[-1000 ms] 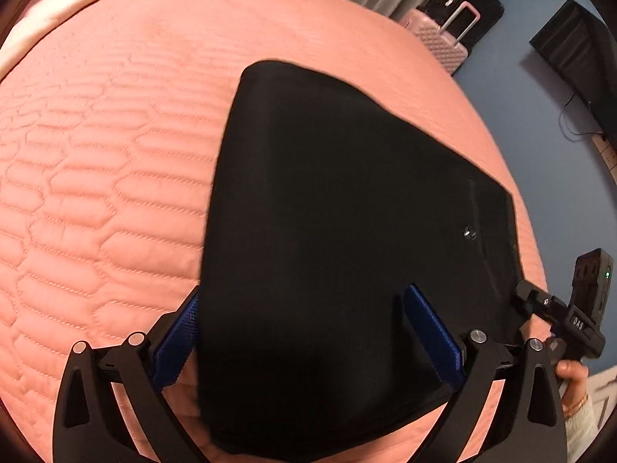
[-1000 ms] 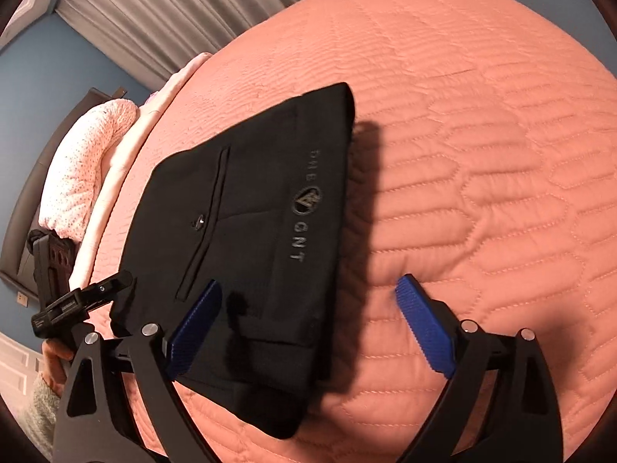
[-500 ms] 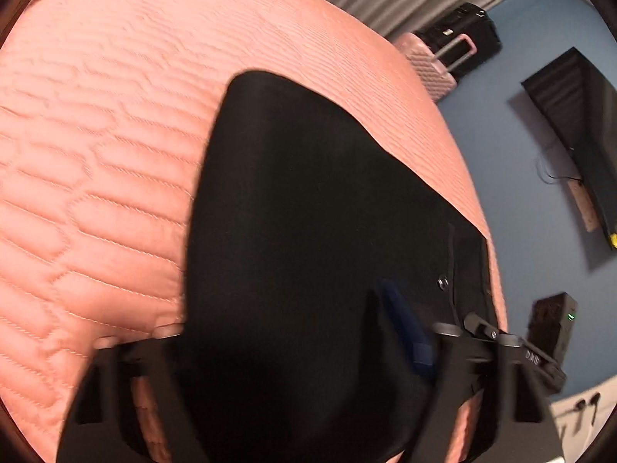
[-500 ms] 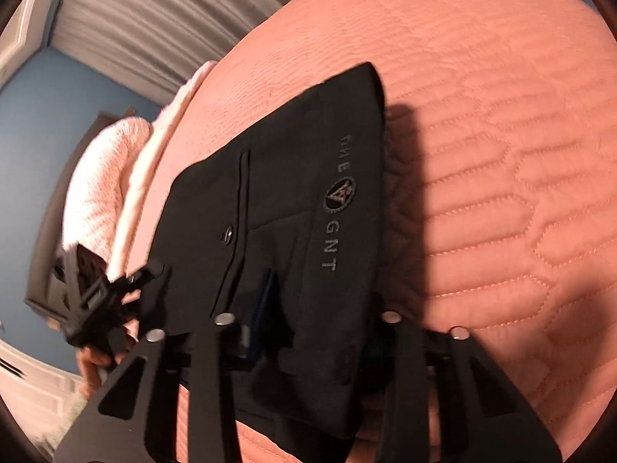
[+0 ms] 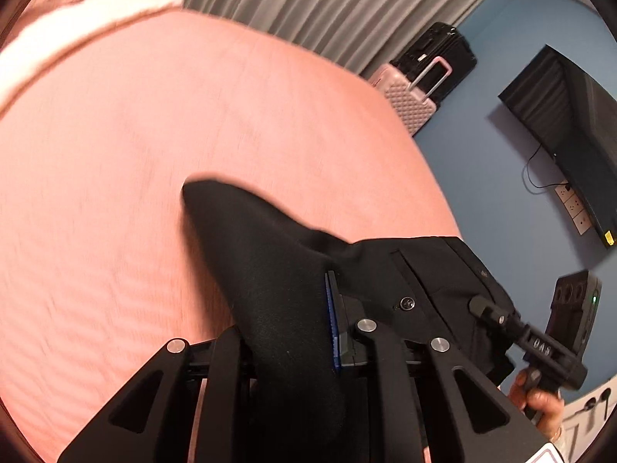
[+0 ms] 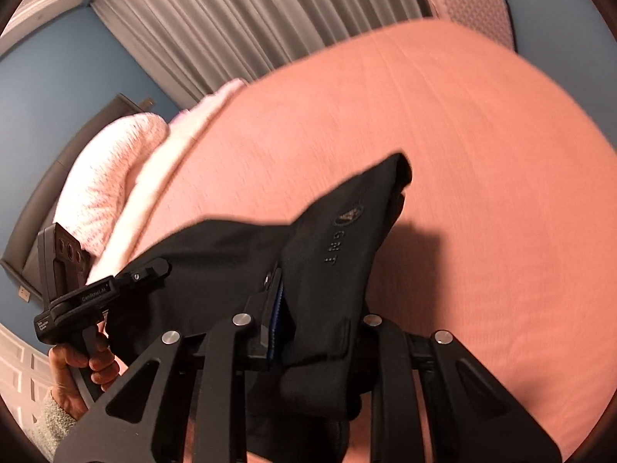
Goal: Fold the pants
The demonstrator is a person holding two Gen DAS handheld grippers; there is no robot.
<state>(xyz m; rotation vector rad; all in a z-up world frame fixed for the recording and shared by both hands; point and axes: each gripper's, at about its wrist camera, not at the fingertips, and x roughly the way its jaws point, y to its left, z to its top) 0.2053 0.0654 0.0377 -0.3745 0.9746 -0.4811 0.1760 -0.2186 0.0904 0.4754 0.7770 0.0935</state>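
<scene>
A pink bedspread (image 5: 135, 154) fills the space ahead of both grippers, with grey curtains (image 6: 239, 19) beyond it. The black pants (image 5: 270, 270), folded, hang lifted above the bedspread between the two tools. The left gripper (image 5: 304, 328) is clamped on one edge of the pants. The right gripper (image 6: 308, 320) is clamped on the opposite edge, just behind the printed logo (image 6: 349, 214).

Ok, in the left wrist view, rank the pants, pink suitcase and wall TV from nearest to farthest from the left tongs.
1. Pants: clamped in the left tongs, bottom centre.
2. Pink suitcase: beyond the bed's far edge, upper right.
3. Wall TV: far right; roughly level with the suitcase, too close to call.
</scene>
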